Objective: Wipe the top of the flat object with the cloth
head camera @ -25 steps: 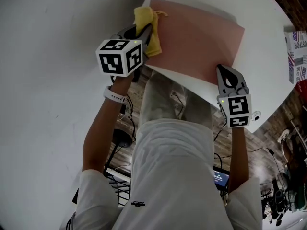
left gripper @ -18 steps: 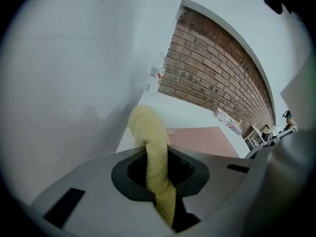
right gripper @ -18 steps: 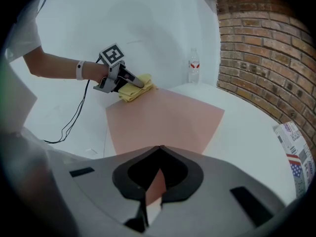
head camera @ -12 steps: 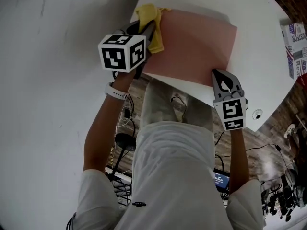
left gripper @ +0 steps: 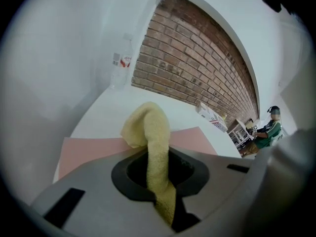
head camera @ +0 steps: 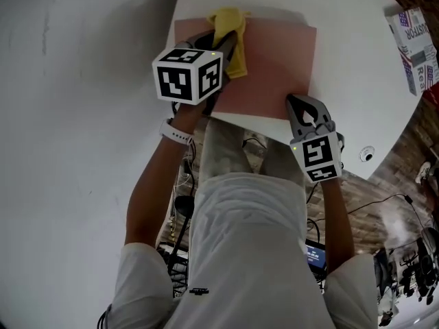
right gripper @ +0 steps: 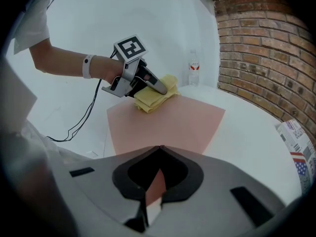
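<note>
Cloth (head camera: 232, 33) clamped in left tool (head camera: 221, 46) slid right across pink mat (head camera: 274, 64); right tool (head camera: 305, 106), pinching its near edge, could slip, shifting it.

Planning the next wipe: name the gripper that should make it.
Left. The left gripper is shut on the yellow cloth, resting on the pink mat; the right gripper, shut, holds no cloth.

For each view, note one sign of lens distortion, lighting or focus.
Head view: soft, even light, no glare on the pink mat. Left gripper view: the brick wall bows into an arc; corners go dark. Right gripper view: dark corners too; the yellow cloth looks sharp.
</note>
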`<state>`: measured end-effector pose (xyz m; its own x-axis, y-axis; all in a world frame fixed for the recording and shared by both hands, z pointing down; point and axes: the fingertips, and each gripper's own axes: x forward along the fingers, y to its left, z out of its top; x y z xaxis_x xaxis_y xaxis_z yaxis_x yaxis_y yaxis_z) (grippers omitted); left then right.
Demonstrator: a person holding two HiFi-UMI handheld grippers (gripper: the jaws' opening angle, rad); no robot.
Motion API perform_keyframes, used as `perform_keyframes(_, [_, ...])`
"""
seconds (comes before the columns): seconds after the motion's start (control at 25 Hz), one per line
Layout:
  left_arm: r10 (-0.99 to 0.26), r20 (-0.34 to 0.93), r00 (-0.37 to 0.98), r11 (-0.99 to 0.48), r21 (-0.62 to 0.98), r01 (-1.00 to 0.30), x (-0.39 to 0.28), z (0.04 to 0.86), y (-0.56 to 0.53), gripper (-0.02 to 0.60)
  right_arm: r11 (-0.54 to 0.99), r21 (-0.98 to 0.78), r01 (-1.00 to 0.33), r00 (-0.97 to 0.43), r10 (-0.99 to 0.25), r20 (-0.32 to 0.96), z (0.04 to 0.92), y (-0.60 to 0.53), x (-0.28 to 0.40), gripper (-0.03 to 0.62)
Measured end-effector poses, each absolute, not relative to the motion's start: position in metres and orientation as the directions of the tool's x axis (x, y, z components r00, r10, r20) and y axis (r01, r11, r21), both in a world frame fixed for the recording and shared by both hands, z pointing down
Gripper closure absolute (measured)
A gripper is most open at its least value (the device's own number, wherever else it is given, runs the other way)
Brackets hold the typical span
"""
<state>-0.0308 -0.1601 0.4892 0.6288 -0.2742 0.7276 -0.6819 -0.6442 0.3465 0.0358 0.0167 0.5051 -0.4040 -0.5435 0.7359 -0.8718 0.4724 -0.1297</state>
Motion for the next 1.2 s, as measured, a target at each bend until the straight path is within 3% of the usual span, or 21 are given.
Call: perform_keyframes(1.2, [-0.046,0.673,0.738,-0.832,0.383,-0.402,0.125,0.478,-0.113,0.522,0.456,-0.103,-0.884,-0.391,-0.601,0.697,0.506,0.017,0.030,0.588])
